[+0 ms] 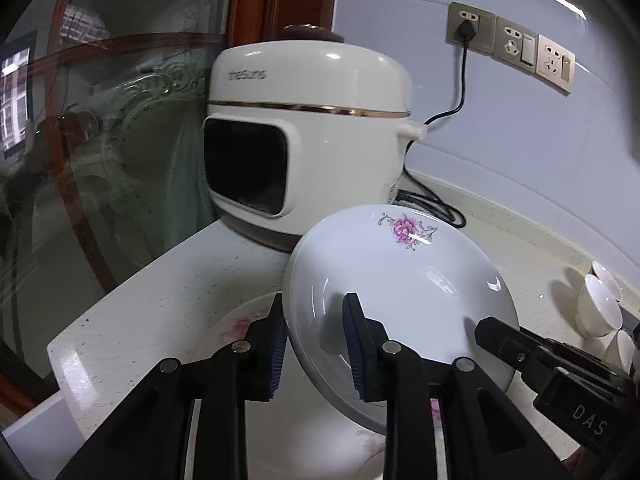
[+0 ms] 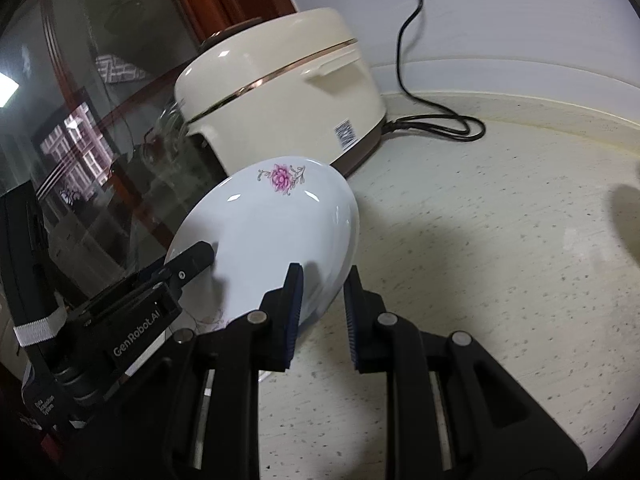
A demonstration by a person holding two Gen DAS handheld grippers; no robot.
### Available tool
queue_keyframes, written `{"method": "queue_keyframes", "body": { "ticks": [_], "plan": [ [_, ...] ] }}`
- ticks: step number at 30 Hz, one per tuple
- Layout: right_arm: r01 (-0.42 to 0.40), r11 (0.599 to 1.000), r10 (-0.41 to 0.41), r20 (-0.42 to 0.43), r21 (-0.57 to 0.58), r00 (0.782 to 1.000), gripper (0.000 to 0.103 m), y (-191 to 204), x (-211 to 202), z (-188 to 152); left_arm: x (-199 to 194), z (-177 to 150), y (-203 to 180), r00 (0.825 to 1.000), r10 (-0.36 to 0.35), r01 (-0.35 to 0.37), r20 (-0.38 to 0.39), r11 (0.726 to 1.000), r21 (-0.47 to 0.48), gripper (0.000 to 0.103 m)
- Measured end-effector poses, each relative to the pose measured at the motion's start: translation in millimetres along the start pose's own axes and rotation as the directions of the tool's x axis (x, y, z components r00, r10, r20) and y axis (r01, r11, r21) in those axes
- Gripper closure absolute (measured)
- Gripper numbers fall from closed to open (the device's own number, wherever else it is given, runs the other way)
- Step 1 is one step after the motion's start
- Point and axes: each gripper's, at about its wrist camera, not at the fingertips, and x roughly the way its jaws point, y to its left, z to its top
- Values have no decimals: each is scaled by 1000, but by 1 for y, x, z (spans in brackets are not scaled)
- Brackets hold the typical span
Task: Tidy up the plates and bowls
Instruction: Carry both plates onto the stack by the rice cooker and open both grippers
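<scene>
My left gripper (image 1: 316, 344) straddles the near rim of the white flowered plate (image 1: 400, 280), one pad under the rim and one inside the bowl of it, and I cannot tell whether the pads press or stand slightly off; my right gripper (image 2: 322, 312) is clamped on the opposite rim of that plate (image 2: 272, 224), pads tight on the edge; the plate hangs tilted above the speckled counter (image 2: 480, 260), its hollow face turned up toward me, its pink flower (image 1: 406, 228) at the far edge pointing at the rice cooker (image 1: 312, 132); in the right wrist view it reads as a long oval running from my fingers toward the cooker; below it lies another flowered plate (image 1: 240, 320) flat on the counter, near the counter's left edge, where the glass cabinet door (image 1: 100, 140) stands close; the cooker and its black cord (image 2: 432, 120) block the far side; to the right the counter is open as far as some small white cups (image 1: 600, 300).
</scene>
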Motion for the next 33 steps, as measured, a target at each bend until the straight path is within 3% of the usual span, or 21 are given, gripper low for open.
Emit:
{"method": "queue_keyframes", "body": {
  "ticks": [12, 33],
  "plan": [
    [-16, 999, 14, -43, -48, 999, 79, 15, 14, -9, 3, -10, 21, 1000, 16, -16, -21, 1000, 4, 75],
    [62, 985, -71, -49, -163, 996, 78, 40, 24, -18, 20, -24, 30, 996, 49, -49, -75, 999, -2, 74]
  ]
}}
